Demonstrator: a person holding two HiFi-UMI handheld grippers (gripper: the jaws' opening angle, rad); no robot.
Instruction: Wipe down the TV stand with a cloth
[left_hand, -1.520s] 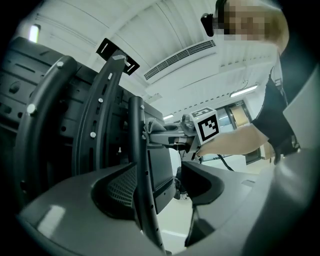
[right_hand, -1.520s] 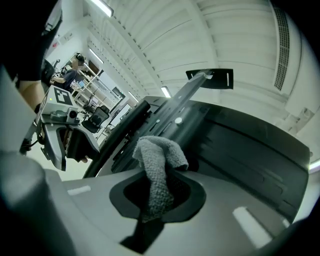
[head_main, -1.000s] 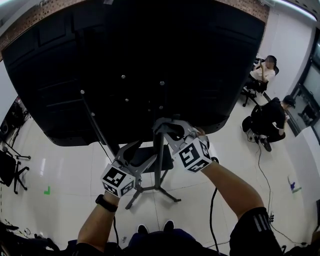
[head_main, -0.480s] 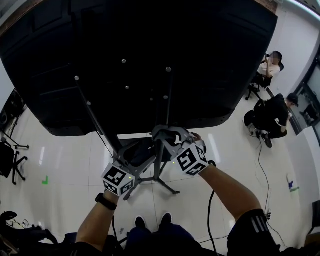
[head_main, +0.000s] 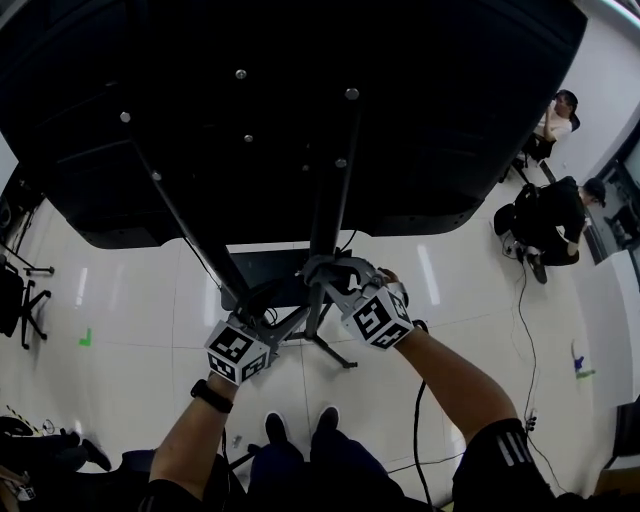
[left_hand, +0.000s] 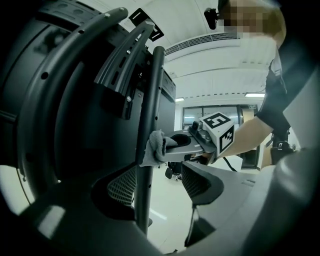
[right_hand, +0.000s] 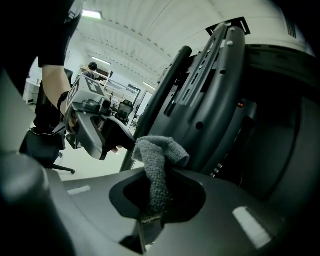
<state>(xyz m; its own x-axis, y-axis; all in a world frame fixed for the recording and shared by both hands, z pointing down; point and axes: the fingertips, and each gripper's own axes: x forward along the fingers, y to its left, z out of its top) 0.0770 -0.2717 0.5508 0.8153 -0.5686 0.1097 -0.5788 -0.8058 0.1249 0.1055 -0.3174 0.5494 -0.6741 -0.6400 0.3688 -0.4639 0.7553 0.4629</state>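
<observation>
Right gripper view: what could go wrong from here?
1. The cloth is pinched by one end in the right gripper; rubbing on the stand pole might drag it out.
2. The left gripper has open jaws straddling that pole, so a sideways move could knock it.

Nothing here can be read as words, brands or numbers. Low in the middle of the head view, the left marker cube (head_main: 237, 352) and the right marker cube (head_main: 378, 318) carry only black-and-white square patterns.

Glossy white floor (head_main: 130, 330), ceiling strip light (right_hand: 91, 14)
</observation>
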